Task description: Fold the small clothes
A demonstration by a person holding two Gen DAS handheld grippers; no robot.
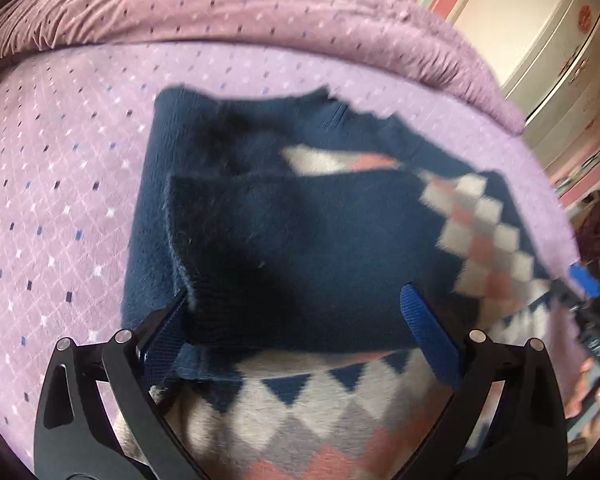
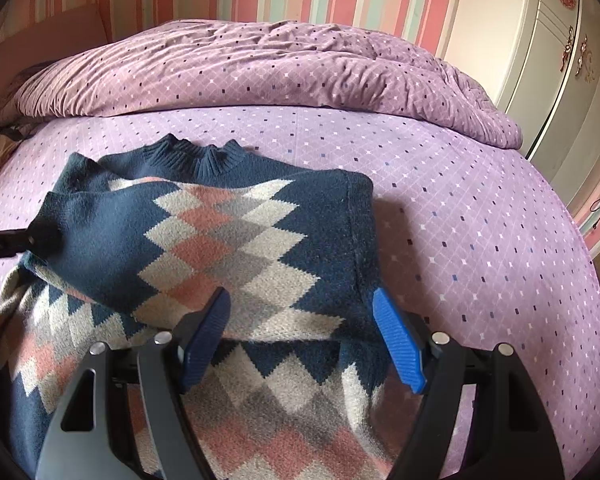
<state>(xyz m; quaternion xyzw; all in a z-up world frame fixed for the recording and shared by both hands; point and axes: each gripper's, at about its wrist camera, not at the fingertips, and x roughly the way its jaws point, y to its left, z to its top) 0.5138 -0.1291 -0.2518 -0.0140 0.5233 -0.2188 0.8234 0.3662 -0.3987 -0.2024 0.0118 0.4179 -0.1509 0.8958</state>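
Both sleeves lie folded across the navy knitted sweater with pink, grey and cream diamonds (image 2: 228,240) mid-bed. Your left gripper (image 1: 296,332) gapes wide, empty; your right gripper (image 2: 300,336) stands open. Snag the fuzzy knit and the left sleeve unfolds.

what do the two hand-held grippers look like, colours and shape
Both match. The left hand-held gripper and right hand-held gripper have black angular linkage arms with cut-out slots, round silver pivot pins, and bright blue ribbed finger pads. No cables or sleeves show.
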